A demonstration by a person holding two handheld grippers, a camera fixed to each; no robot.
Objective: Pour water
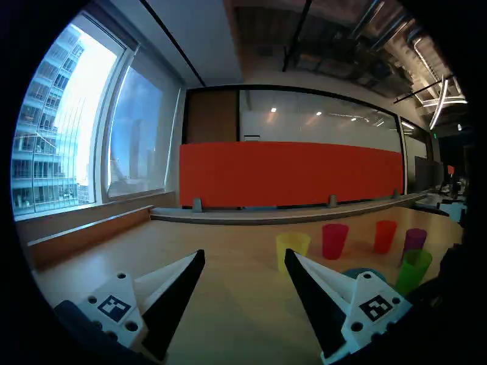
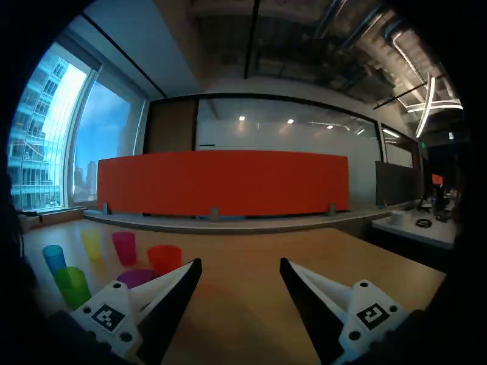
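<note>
Six translucent plastic tumblers share the pale wooden tabletop: yellow tumbler, pink tumbler, orange tumbler, purple tumbler, green tumbler and blue tumbler (mostly hidden behind a finger in the left gripper view). Whether any holds water is hard to tell. Left gripper and right gripper hover above the wood, fingers wide apart, holding nothing.

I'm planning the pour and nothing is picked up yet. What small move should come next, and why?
Probably ease the left hand-held gripper forward and sideways to bracket the yellow cup. Its jaws stand open and empty, and that cup stands upright on the wooden table just past one fingertip, so a grasp likely comes before any pouring.
</note>
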